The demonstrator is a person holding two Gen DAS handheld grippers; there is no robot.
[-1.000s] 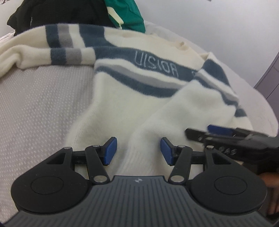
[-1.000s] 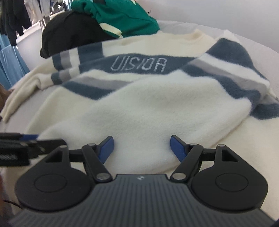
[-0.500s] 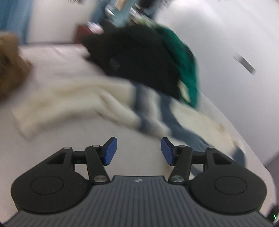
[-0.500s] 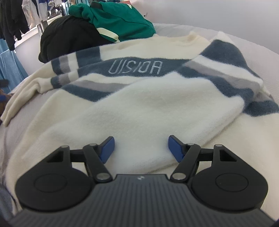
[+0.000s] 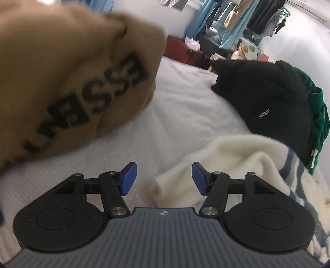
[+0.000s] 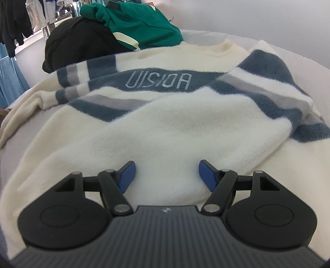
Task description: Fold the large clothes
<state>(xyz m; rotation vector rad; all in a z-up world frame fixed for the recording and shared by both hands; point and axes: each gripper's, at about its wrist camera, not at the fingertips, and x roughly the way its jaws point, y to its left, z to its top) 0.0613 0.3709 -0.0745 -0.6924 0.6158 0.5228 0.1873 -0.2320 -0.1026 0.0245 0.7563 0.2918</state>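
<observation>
The left gripper is hanging with its blue pads wide apart and nothing pinched between them, just above the cuff end of the cream sweater's left sleeve. A second ago this gripper was facing the sweater's hem beside the other tool; it is now looking out along the sleeve instead, so the view is swinging away from the body of the garment. The right gripper is also standing wide and empty, hovering low over the plain cream front of the cream sweater, where it was a second ago.

Taking the sweater as the landmark: it is lying spread on the white bed cover, chest stripes and lettering facing up, its right sleeve already lying folded across the front. Past its collar a black garment is lying in a heap with a green garment on top. Off the end of the left sleeve, a tan garment with black lettering is looming close and blurred. Farther beyond, a clothes rail is showing hanging clothes.

The shift suggests the left sleeve is the next piece to handle: probably pinching the cuff and carrying it across the chest to match the other side.
</observation>
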